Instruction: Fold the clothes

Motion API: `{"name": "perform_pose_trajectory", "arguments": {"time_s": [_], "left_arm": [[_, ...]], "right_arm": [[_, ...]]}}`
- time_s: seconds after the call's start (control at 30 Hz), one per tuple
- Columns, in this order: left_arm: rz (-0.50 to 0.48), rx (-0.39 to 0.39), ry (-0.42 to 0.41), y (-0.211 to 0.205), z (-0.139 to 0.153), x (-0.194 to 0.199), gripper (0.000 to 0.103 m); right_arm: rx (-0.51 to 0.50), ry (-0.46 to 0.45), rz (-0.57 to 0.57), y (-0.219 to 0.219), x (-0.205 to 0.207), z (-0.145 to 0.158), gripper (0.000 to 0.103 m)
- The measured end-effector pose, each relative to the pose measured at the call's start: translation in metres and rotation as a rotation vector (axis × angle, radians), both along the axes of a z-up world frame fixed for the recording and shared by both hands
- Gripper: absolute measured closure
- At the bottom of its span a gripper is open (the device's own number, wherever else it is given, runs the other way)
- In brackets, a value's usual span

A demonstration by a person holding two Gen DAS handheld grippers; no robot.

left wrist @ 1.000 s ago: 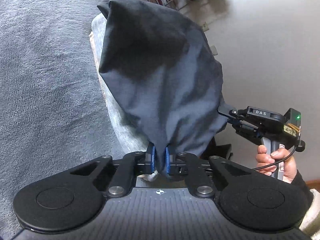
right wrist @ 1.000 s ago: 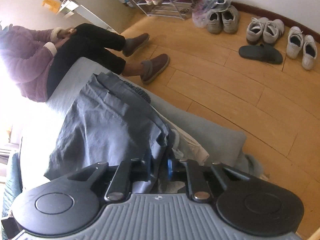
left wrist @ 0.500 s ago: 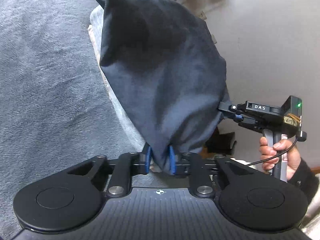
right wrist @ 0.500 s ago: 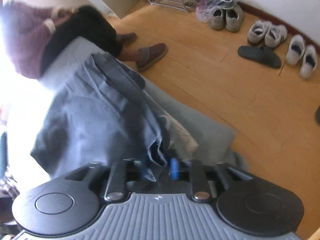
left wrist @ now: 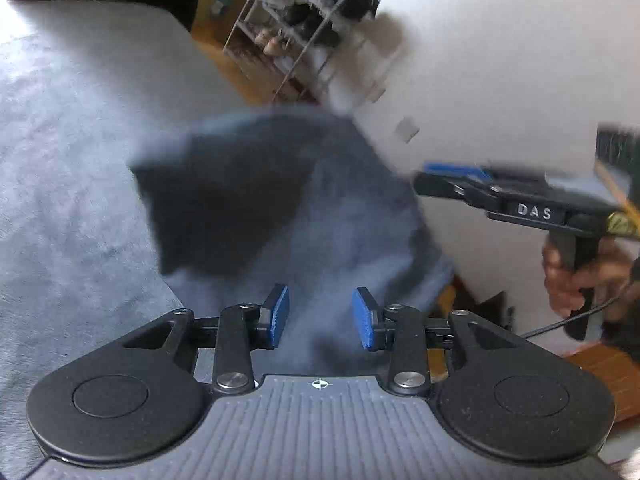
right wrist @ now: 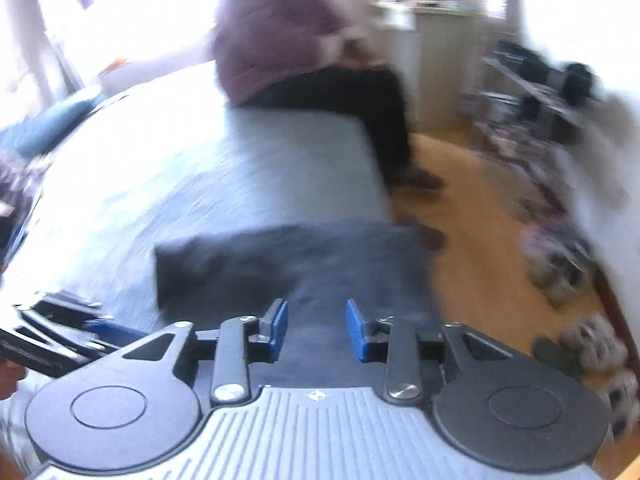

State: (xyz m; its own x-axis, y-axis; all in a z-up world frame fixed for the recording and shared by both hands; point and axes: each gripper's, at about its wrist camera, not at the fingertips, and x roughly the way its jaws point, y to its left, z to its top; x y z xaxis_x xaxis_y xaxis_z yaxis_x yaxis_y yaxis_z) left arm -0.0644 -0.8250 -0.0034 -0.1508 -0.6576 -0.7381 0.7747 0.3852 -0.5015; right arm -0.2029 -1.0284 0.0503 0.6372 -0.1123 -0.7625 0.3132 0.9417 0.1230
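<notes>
dark blue-grey garment [left wrist: 280,216] on a pale grey bed [left wrist: 80,200]; blue fingers [left wrist: 278,314], tan floor [right wrist: 480,240].

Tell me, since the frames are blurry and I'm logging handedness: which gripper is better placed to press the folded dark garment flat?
Probably the left gripper: it sits over the folded dark garment, jaws opening, nothing between the pads. The right gripper is beside the garment's far edge, off toward the wall, jaws closing on nothing.

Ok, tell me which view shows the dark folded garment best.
The right wrist view: the dark garment lies as one whole folded rectangle on the grey bed, all edges visible despite blur. The left wrist view shows the same garment too, but smeared, its near edge hidden behind the left gripper.
</notes>
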Motion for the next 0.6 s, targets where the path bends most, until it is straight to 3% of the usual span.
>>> {"name": "perform_pose_trajectory", "arguments": {"time_s": [0.1,0.17,0.3,0.37,0.5,0.6], "left_arm": [[0.019,0.054,-0.008,-0.003,-0.016,-0.011,0.068],[0.041,0.037,0.001,0.002,-0.007,-0.008,0.068],[0.111,-0.079,-0.063,0.000,0.028,0.010,0.065],[0.172,-0.114,-0.124,-0.009,0.031,0.023,0.064],[0.311,-0.077,-0.229,-0.029,0.005,0.046,0.064],[0.369,-0.049,-0.226,-0.029,-0.018,0.059,0.064]], "right_arm": [[-0.066,0.101,0.099,0.012,0.012,-0.045,0.070],[-0.123,0.155,0.146,0.017,0.013,-0.067,0.070],[-0.135,0.137,0.175,0.017,0.014,-0.067,0.070],[-0.117,0.135,0.172,0.015,0.014,-0.068,0.069],[-0.099,0.132,0.167,0.011,0.015,-0.070,0.069],[-0.094,0.111,0.169,0.008,0.013,-0.064,0.069]]}}
